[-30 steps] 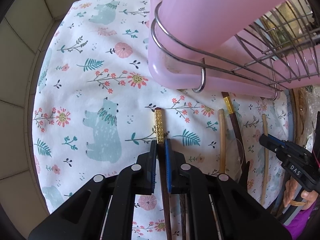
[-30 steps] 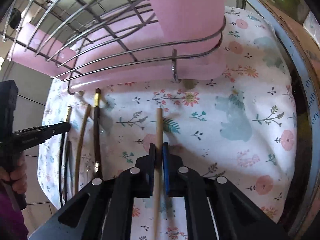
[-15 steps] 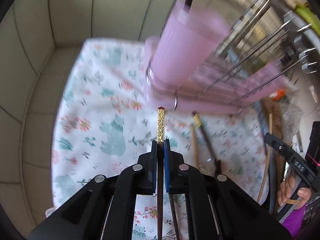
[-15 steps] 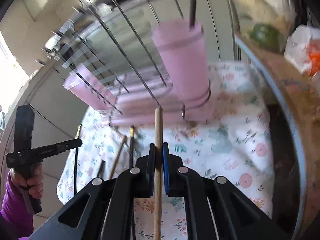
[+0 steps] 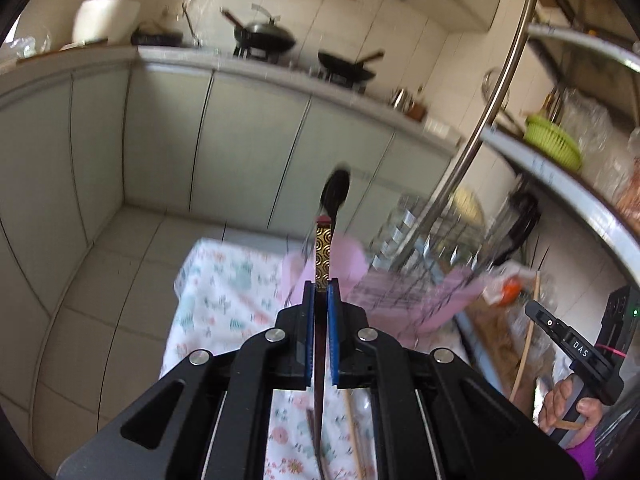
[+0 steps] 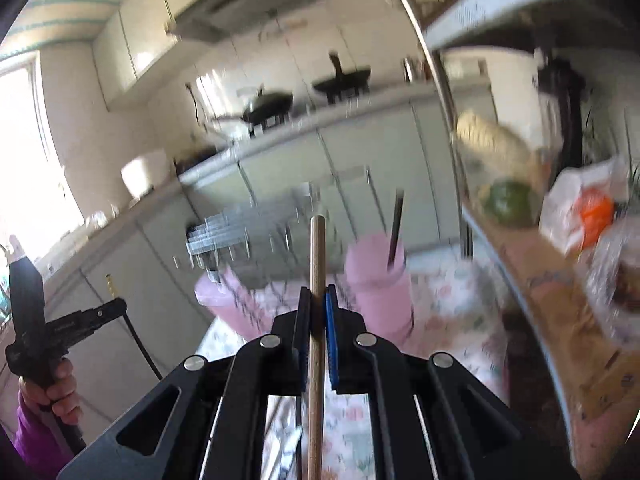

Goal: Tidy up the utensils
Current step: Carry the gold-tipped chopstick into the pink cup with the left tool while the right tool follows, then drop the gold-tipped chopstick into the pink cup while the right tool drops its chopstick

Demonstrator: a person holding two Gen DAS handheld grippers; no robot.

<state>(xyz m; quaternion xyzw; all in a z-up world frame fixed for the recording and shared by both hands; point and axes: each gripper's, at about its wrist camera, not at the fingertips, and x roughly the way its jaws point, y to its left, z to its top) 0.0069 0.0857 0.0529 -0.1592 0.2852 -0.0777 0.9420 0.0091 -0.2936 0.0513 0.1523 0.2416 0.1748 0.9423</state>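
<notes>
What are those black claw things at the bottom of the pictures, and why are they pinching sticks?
They are grippers: two-finger tongs that a person squeezes by hand, one in each hand. A small camera sits on each, looking along its fingers, so each picture is one gripper's own view. The left gripper pinches a dark chopstick with a gold patterned end. The right gripper pinches a plain wooden chopstick. Both are raised above a flowery cloth. On the cloth stands a wire rack with a pink cup for utensils. In the right view you can see the person's hand holding the other gripper.
</notes>
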